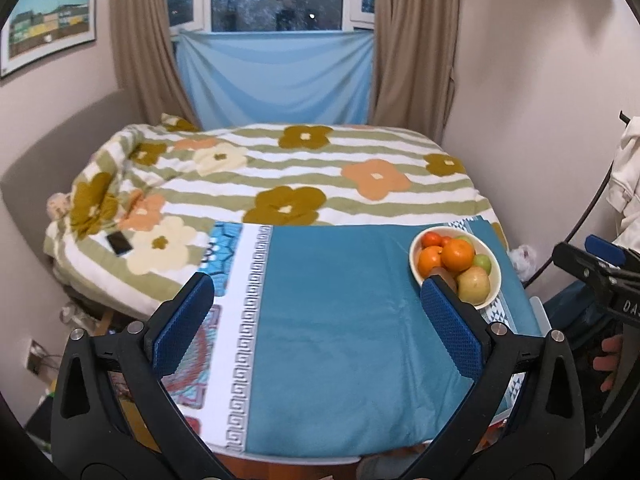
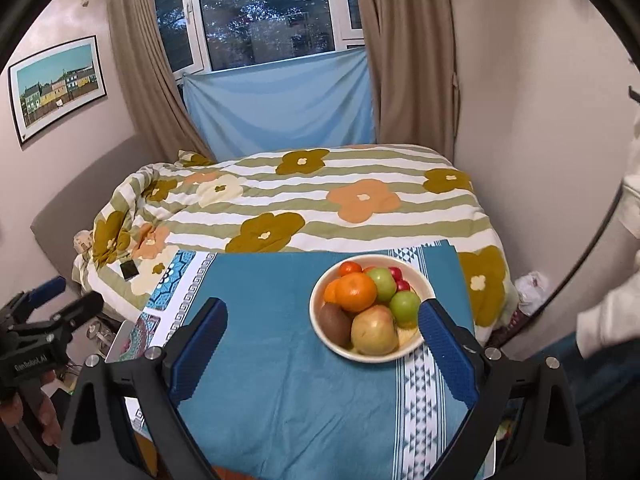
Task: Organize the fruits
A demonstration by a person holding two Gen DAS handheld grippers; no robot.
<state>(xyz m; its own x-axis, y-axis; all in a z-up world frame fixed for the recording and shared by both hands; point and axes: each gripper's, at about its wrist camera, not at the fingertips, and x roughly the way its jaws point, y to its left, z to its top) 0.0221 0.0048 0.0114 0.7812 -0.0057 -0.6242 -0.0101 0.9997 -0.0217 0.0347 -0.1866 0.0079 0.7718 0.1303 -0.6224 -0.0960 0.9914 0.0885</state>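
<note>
A white bowl of fruit rests on a teal cloth. In it lie an orange, a brown kiwi, a yellow-red apple, two green apples and small red fruits. My right gripper hangs open just short of the bowl, its right finger by the rim. My left gripper is open over bare cloth, left of the bowl; its right finger hides part of the rim.
The cloth covers a small table against a bed with a flowered quilt. A black phone lies on the quilt at the left. Walls stand close on the right; curtains and a window are at the back. A hand grips the other tool.
</note>
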